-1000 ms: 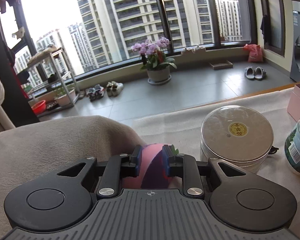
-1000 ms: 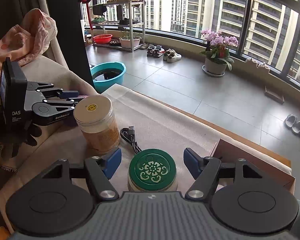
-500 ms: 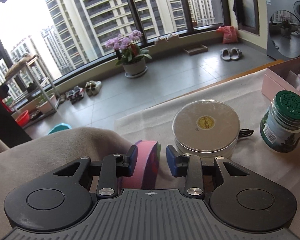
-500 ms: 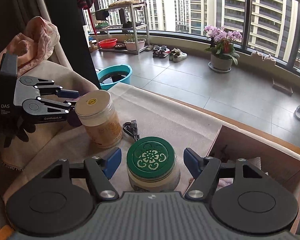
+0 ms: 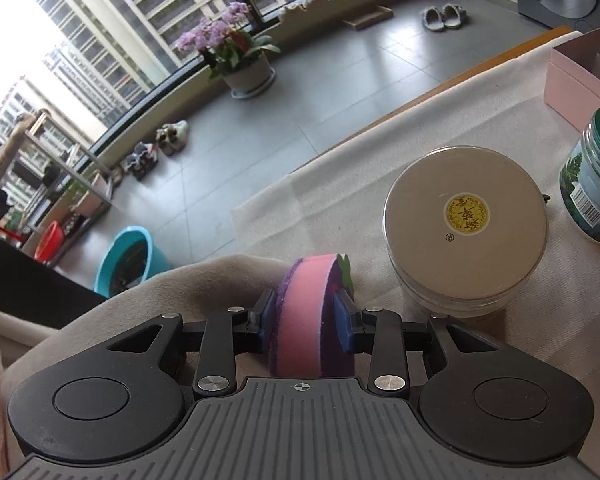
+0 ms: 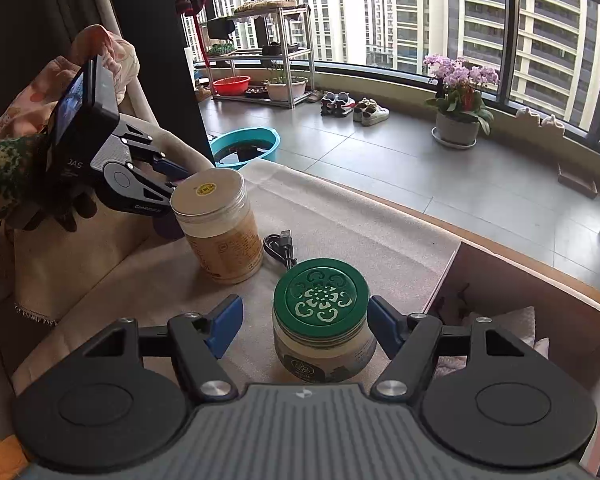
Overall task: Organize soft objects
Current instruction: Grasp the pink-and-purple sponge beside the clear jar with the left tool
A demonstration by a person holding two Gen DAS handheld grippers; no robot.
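At cloth-covered table edge | foam toy [image 5: 304,316]: pink-purple, soft, light, squashes; held edge-on across flat faces | left gripper [image 5: 305,314]: narrow, pads pressing toy | right gripper [image 6: 302,326]: wide, empty, straddling green-lidded jar [image 6: 322,320].

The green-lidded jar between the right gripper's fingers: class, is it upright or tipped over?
Upright. The green-lidded jar stands on its base on the cloth-covered table, lid facing up, between the right gripper's open jaws.
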